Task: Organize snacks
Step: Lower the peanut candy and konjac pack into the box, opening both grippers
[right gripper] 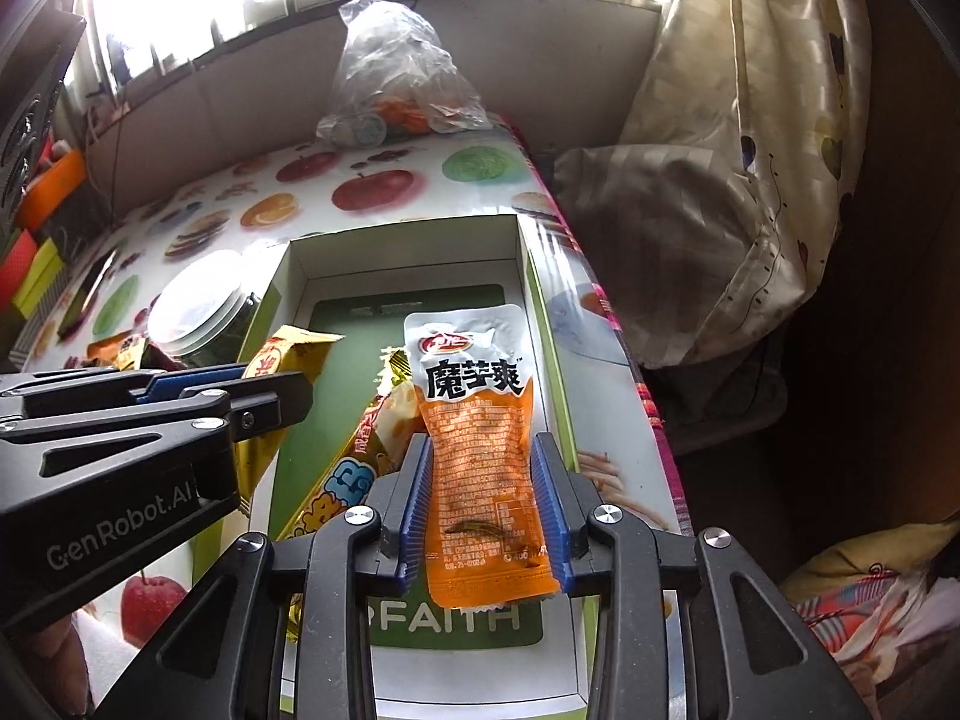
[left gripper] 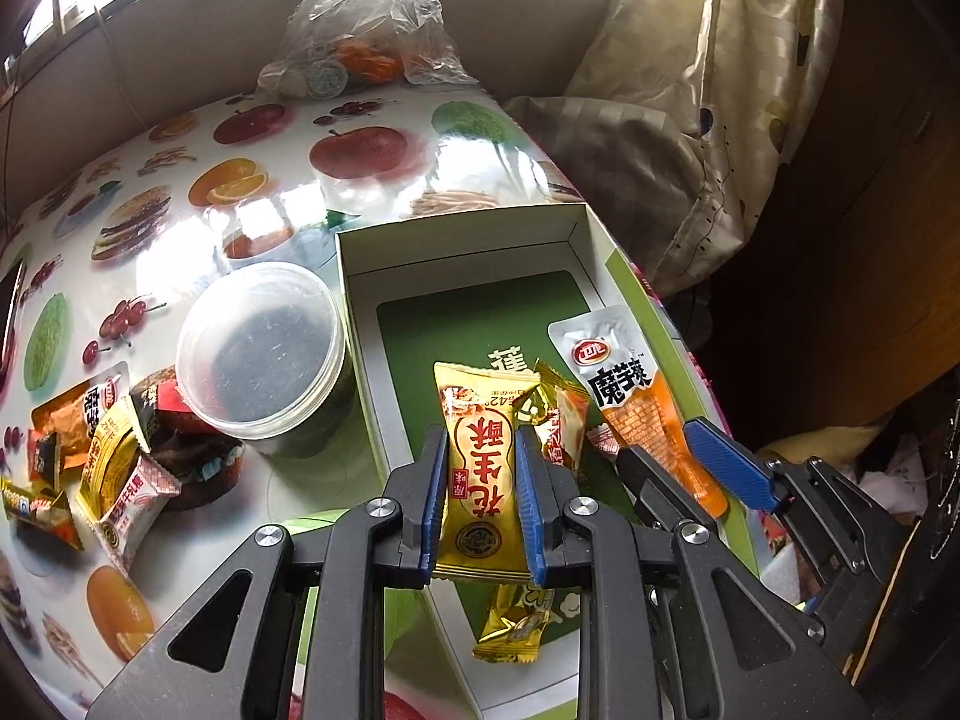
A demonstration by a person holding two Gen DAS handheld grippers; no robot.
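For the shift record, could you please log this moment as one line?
left gripper: shut on gold snack | right gripper: around orange pouch | both over green box

Two grippers, one open cardboard box point(left gripper: 354, 276), one lidded plastic tub point(left gripper: 261, 342), one clear plastic bag point(left gripper: 366, 18), two orange konjac pouches point(right gripper: 480, 450), one gold peanut-crisp packet point(left gripper: 480, 468).

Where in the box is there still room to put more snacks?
The far end of the box, up to its back wall, is bare green floor. The near end is crowded with wrappers under the yellow snack and orange packet. Outside, a snack pile and round tub fill the left.
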